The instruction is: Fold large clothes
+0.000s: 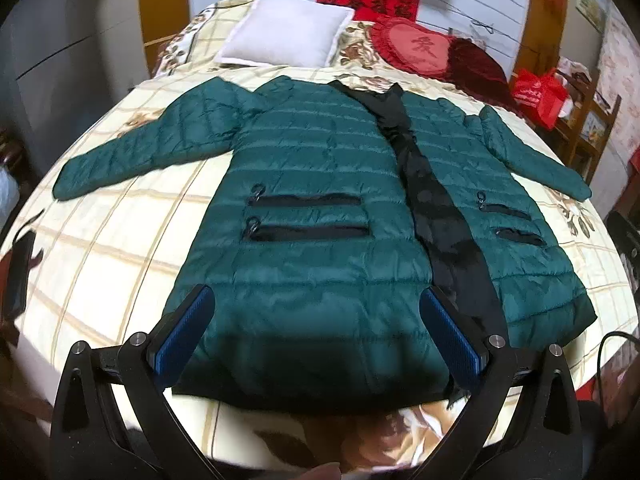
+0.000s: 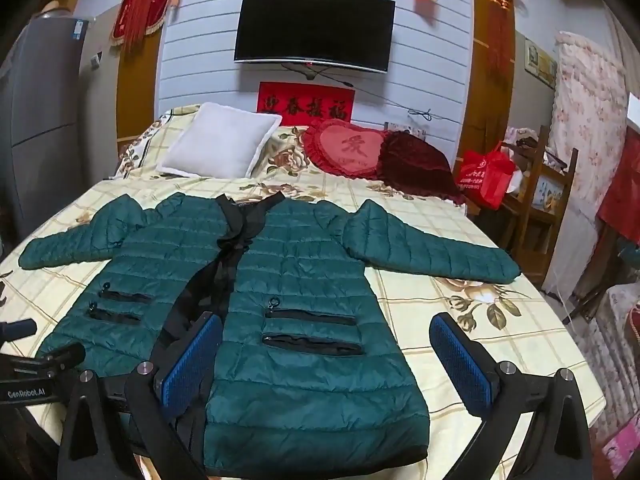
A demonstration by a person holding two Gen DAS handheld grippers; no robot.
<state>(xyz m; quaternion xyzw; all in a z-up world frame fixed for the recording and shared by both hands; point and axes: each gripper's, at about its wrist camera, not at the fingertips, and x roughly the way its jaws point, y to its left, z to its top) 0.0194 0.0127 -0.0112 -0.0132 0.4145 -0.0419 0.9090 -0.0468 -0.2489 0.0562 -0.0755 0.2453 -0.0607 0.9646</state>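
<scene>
A long dark-green quilted jacket (image 1: 312, 208) lies flat on the bed, front up, both sleeves spread out sideways and a black lining strip showing down its open front. In the right wrist view the same jacket (image 2: 304, 280) reaches to the near bed edge. My left gripper (image 1: 318, 304) hovers open above the hem of the jacket's left panel, nothing between its blue pads. My right gripper (image 2: 326, 332) is open over the right panel's lower part near the pockets, also holding nothing. The left gripper's body (image 2: 36, 364) shows at the left edge of the right wrist view.
The bed (image 1: 120, 240) has a cream checked floral cover. A white pillow (image 2: 220, 146), a red heart cushion (image 2: 352, 150) and a dark red cushion (image 2: 416, 166) lie at its head. A wall TV (image 2: 314, 30) hangs above. A red bag (image 2: 486, 176) on wooden furniture stands right.
</scene>
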